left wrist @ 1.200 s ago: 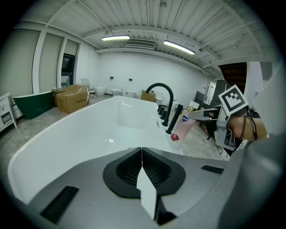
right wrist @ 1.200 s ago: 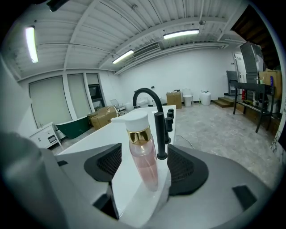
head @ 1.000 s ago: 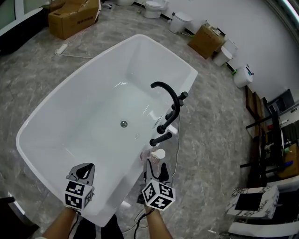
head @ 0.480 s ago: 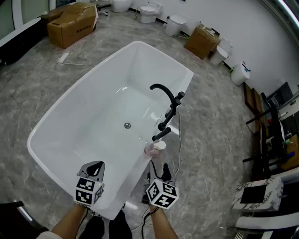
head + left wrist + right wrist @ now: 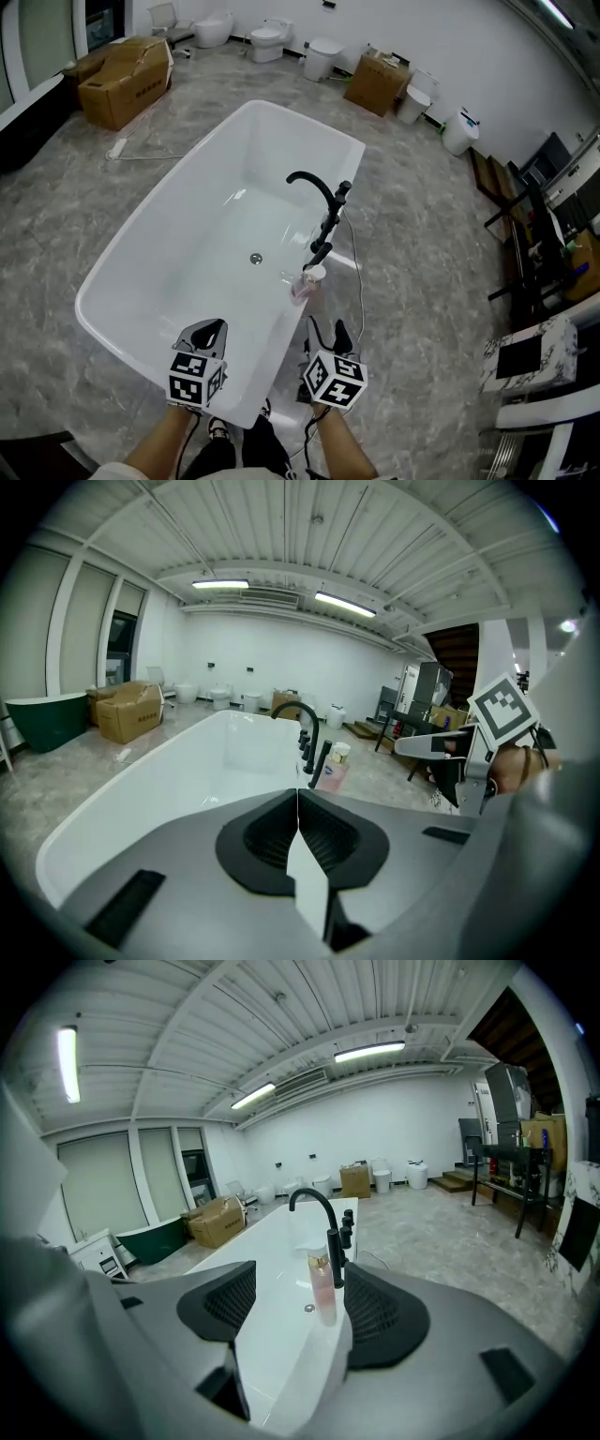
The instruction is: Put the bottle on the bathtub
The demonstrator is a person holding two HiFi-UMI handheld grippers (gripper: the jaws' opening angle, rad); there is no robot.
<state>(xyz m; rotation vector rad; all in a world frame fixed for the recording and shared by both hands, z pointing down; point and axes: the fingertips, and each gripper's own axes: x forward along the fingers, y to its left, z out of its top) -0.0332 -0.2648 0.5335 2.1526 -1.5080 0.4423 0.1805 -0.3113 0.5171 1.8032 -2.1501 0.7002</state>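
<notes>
On the right rim of the white bathtub [image 5: 141,281], saw the pink bottle [image 5: 304,287] standing upright with its pale cap on, just beside the black faucet [image 5: 315,190] and touched by neither gripper. Held the left gripper [image 5: 208,330] over the tub's near end, jaws pressed together with nothing between them. Held the right gripper [image 5: 326,328] beside it, outside the rim above the grey marble floor [image 5: 422,281], jaws spread wide and empty, aimed along the rim toward the bottle and apart from it. Noted cardboard boxes [image 5: 122,80] and toilets [image 5: 267,42] well beyond the tub.
</notes>
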